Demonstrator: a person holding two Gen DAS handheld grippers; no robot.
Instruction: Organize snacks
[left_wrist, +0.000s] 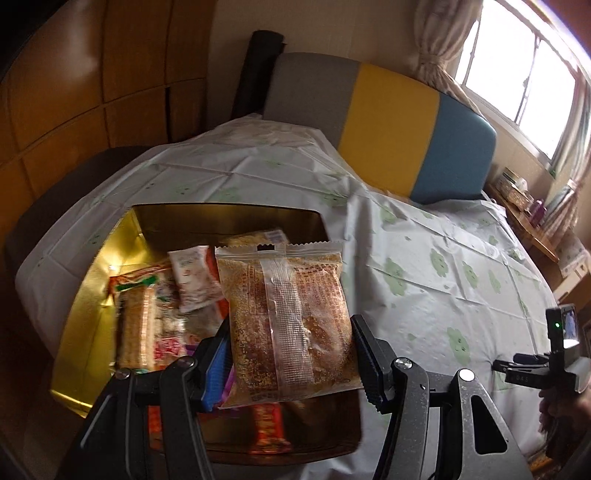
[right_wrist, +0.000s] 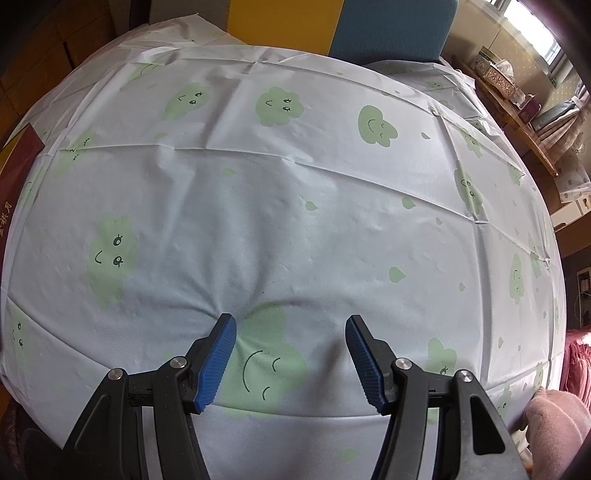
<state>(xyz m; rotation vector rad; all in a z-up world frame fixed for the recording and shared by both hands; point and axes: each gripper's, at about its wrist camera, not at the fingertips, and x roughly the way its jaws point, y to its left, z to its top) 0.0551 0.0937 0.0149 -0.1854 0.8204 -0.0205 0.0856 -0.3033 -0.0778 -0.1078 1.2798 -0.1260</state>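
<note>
Left wrist: left gripper (left_wrist: 291, 363) clamped on crinkly clear crumb-filled packet (left_wrist: 286, 325); right gripper (right_wrist: 291, 363) apart.

Clear sesame-snack packet (left_wrist: 288, 325) above snack-filled gold box (left_wrist: 92, 295)

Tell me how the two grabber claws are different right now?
The left gripper is squeezing a clear snack packet above the gold box; the right gripper holds nothing. The left gripper's jaws are pressed on the packet's sides; the right gripper's jaws stand open over the tablecloth. Both have black arms and blue ribbed pads.
</note>
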